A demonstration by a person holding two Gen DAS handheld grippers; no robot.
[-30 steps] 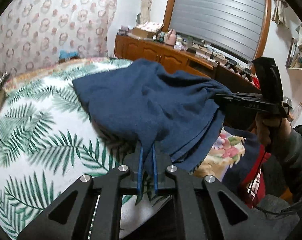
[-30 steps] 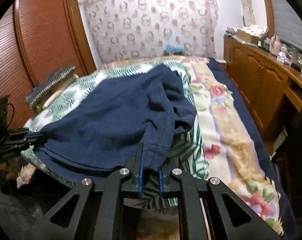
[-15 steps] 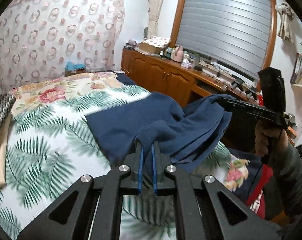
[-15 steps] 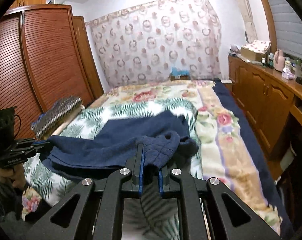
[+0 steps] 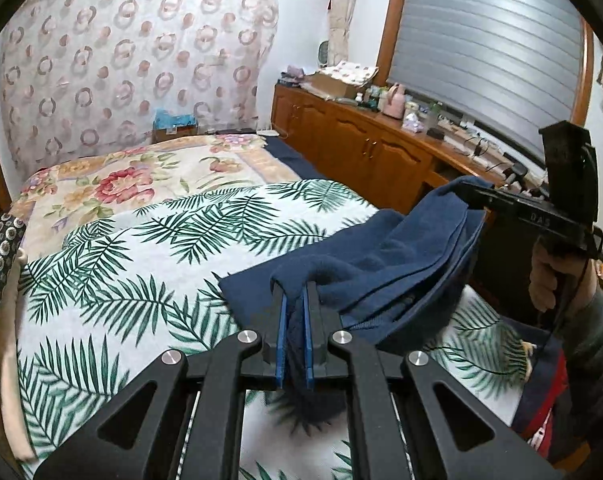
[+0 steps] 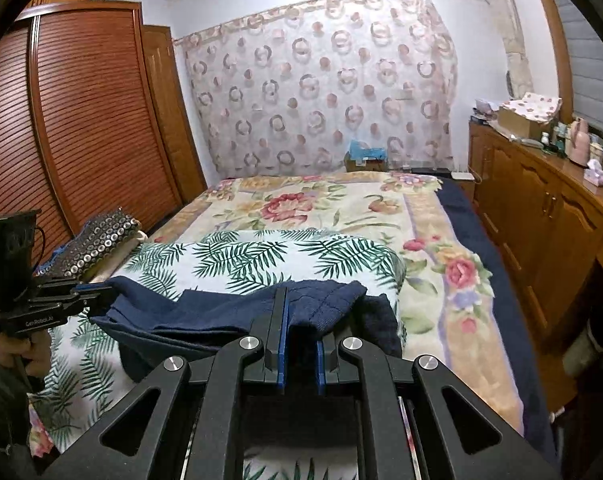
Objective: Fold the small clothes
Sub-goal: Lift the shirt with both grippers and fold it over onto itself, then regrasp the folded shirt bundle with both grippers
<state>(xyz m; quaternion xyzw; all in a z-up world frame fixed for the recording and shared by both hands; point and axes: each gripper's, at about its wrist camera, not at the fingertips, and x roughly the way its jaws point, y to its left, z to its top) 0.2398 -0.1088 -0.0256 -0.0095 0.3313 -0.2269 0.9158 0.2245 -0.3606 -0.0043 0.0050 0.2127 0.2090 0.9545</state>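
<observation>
the left gripper [image 5: 294, 312] has its blue pads clamped on a bunched edge of the dark blue garment [image 5: 385, 276], with a tuft of cloth hanging down between the pads. the right gripper [image 6: 299, 320] is likewise closed tight on another edge of the same garment [image 6: 229, 316], the cloth draped over its fingertips. in the left wrist view the right gripper [image 5: 467, 194] shows at the right side, gripped by a hand [image 5: 549, 276] in a grey sleeve, with the cloth hanging from its tip. in the right wrist view the left gripper [image 6: 97, 292] shows at the left, pinching the cloth's corner. the garment sags in folds between the two grippers, over the near edge of the bed, its far part lying on the palm-leaf sheet [image 5: 149, 252]. a flowered blanket [image 6: 301, 204] covers the bed's far end. a wooden cabinet [image 6: 541, 216] runs along the bed's right side, a slatted wardrobe [image 6: 81, 120] along its left.
</observation>
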